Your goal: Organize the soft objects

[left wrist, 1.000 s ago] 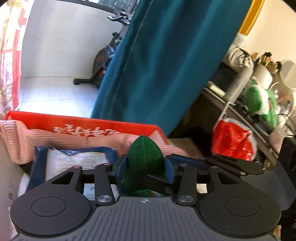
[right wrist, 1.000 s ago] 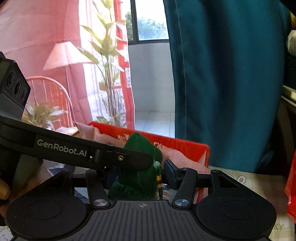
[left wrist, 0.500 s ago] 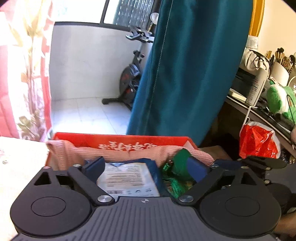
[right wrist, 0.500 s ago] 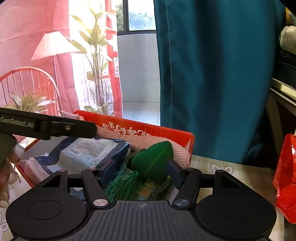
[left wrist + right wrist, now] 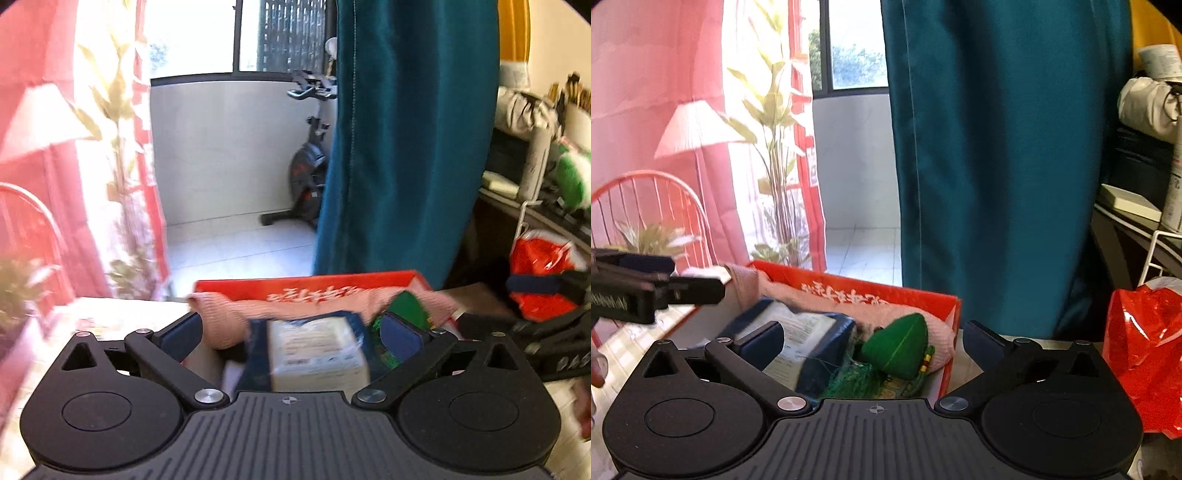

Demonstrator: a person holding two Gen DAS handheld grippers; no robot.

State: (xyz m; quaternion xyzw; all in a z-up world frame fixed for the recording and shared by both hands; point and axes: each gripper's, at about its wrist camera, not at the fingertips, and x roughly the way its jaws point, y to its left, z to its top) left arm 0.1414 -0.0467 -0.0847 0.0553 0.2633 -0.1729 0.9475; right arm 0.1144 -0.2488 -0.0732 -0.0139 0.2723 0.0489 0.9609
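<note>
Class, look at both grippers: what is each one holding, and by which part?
Nothing is held. The left gripper and right gripper are both opening, empty; the green toy lies free in the red box.

Plush (image 5: 899, 349) in box (image 5: 951, 310), right of packet (image 5: 809, 332).

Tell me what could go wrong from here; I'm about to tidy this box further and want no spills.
The green plush lies loose near the red box's right wall, leaning on the pink knit cloth; a nudge might tip it out. Its green tassel trails toward the right tongs, whose jaws are opening, and could snag. The left tongs hang open over the blue packet.
</note>
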